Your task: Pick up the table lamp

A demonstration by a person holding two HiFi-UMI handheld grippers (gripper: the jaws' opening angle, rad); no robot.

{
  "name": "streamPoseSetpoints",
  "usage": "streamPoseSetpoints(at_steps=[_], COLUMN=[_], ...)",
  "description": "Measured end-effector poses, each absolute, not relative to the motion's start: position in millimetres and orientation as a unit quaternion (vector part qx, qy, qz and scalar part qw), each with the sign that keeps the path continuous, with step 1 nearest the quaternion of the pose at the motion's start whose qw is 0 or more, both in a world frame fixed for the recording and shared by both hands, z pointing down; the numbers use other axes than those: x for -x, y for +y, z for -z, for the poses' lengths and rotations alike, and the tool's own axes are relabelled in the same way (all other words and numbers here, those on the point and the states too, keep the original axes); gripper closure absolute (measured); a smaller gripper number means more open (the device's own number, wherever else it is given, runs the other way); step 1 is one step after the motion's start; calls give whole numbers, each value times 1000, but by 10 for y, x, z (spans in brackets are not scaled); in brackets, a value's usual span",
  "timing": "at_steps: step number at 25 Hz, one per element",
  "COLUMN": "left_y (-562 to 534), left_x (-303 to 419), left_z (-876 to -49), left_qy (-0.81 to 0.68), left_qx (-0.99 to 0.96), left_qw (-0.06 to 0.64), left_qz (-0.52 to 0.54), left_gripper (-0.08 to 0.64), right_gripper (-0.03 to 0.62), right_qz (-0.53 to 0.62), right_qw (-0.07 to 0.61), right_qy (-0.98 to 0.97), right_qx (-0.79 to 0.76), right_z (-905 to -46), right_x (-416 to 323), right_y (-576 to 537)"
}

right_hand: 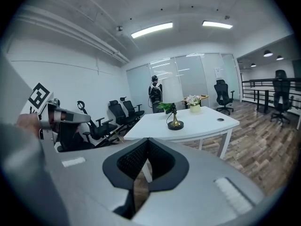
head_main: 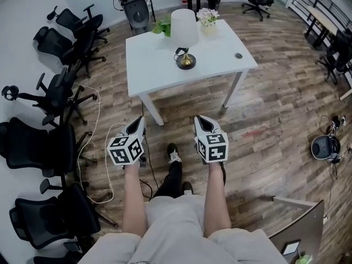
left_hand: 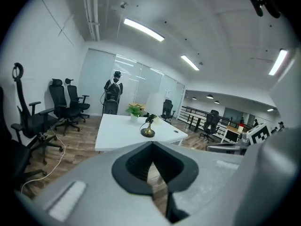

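Observation:
The table lamp, with a white shade and a round brass base, stands near the middle of the white table. Both grippers hang over the wooden floor, well short of the table's near edge. My left gripper and right gripper point toward the table, side by side, jaws together and holding nothing. In the left gripper view the lamp stands far beyond the shut left gripper. The right gripper view shows the lamp on the table ahead of the shut right gripper.
Several black office chairs line the left wall. A green plant and a flower pot stand at the table's far side. A white cable lies on the floor at left. A round device sits on the floor at right.

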State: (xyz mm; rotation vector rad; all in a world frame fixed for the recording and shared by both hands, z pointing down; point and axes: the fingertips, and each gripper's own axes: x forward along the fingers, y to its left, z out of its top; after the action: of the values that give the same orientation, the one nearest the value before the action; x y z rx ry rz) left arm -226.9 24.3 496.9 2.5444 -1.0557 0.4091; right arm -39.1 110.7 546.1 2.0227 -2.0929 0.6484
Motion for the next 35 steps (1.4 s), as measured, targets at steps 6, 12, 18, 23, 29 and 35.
streamPoseSetpoints(at_steps=[6,12,18,23,29,35], left_y=[-139,-560,-942,-1292,-1800,-2363], left_x=[1922,1660,1292,1038,933,946], left_z=[-4880,-4838,-4757,-4746,-4750,-4834], left_qy=[-345,-336,-293,-256,-234,-231], left_qx=[-910,-915,-930,-941,-946,-945], left_qw=[177,183,183,179,180,197], left_qz=[-146,-129,-126,-132,-132,-122], left_gripper=[559,559,559,559,559,559], right_gripper=[568,566,566,566,566,566], right_qz=[-213,-196,-203,-198,-203,-194], right_qw=[43,-14,-36,-16,-3,-17], right_qy=[-697,-699,-662,-661,-639,-619], right_qx=[-683,-688,-720,-724,-742,-761], right_z=[-5443,-5354,-5239,-5187,-5233,-5286], right_x=[239,97,-132,-240,-470,-588], right_y=[707,269,-254,-707,-1178,-1575])
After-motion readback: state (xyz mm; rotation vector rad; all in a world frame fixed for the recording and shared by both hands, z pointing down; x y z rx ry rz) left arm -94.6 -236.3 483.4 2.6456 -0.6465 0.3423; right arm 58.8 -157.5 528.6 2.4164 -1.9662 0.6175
